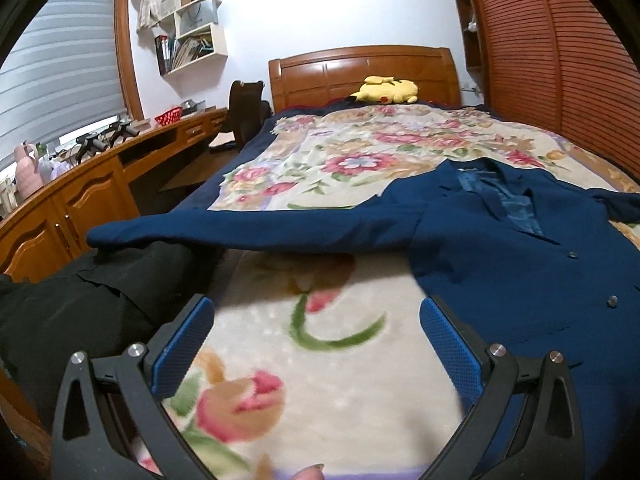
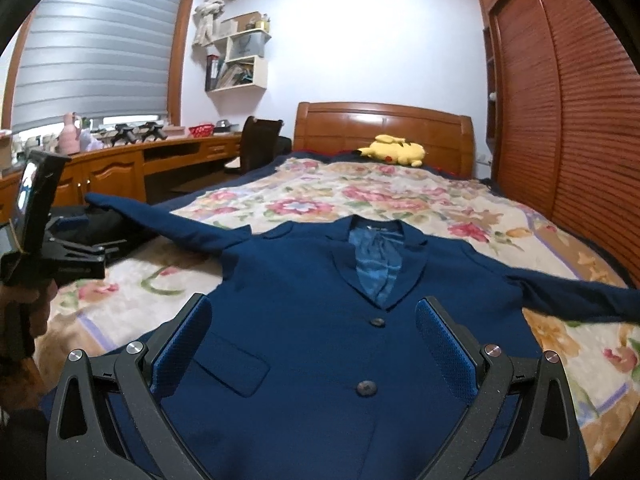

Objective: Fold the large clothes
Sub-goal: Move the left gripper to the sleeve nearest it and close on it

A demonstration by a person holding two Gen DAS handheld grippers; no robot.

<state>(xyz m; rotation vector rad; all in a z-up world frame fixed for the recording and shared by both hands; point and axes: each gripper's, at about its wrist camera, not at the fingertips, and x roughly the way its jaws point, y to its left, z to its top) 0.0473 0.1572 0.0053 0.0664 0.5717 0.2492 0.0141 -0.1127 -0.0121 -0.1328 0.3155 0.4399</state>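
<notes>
The blue jacket [image 2: 320,320] lies flat on the bed, face up, on top of the flowery blanket [image 2: 320,192]. Its collar points to the wooden headboard [image 2: 384,128] and its bottom edge points to the foot of the bed, so its long way runs up and down the bed. Its two sleeves stick out sideways, one to each side. The left sleeve [image 1: 240,232] reaches all the way to the bed's edge, where a black cloth [image 1: 80,312] lies under its end. I can count two dark buttons down the front and one pocket flap. The right gripper [image 2: 312,344] hangs over the jacket's front with its two blue fingers spread wide apart, and it holds nothing. The left gripper [image 1: 316,340] hangs over bare blanket just beside the jacket, under the left sleeve. It is spread wide too and holds nothing. A person's hand [image 2: 36,304] grips its handle. One yellow plush toy [image 2: 394,150] lies up by the headboard.
</notes>
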